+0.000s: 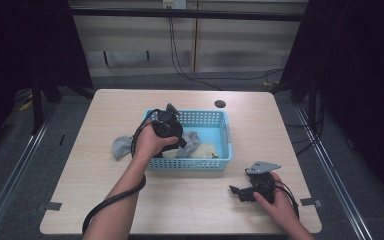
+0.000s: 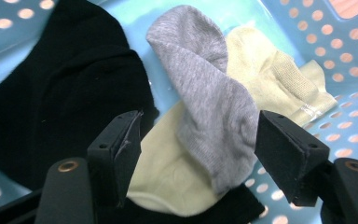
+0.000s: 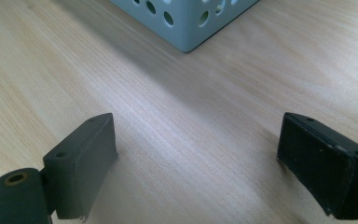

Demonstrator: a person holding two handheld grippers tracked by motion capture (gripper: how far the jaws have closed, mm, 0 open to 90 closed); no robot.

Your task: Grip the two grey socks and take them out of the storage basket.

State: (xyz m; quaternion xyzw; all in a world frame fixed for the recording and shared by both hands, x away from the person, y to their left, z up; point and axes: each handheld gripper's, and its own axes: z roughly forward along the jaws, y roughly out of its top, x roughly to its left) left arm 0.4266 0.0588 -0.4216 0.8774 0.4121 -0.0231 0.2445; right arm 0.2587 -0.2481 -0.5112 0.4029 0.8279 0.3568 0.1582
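Fingers of the left gripper point(image 2: 198, 154) stand wide apart and grasp nothing, hanging just above a grey sock point(image 2: 209, 107) that lies draped over a pale yellow sock point(image 2: 279, 79) in the middle of the left gripper view, with a black sock point(image 2: 60, 98) filling the left of that frame; all three rest on the floor of the blue basket point(image 1: 225, 131). In the high view the left gripper point(image 1: 172, 137) sits at the centre of the frame, dipped into the basket's left half, while another grey sock point(image 1: 121, 146) lies on the tabletop point(image 1: 190, 195) just beside the basket's left wall. The step in hand looks like reaching in to pick out the grey sock; the next move likely calls for lowering until the fingers straddle the fabric, then closing on the grey layer alone so the yellow one stays behind. At the lower right of the high view the right gripper point(image 1: 237, 192) rests low over bare tabletop, its fingers point(image 3: 86, 163) likewise spread and released, near the basket's corner point(image 3: 186, 28).
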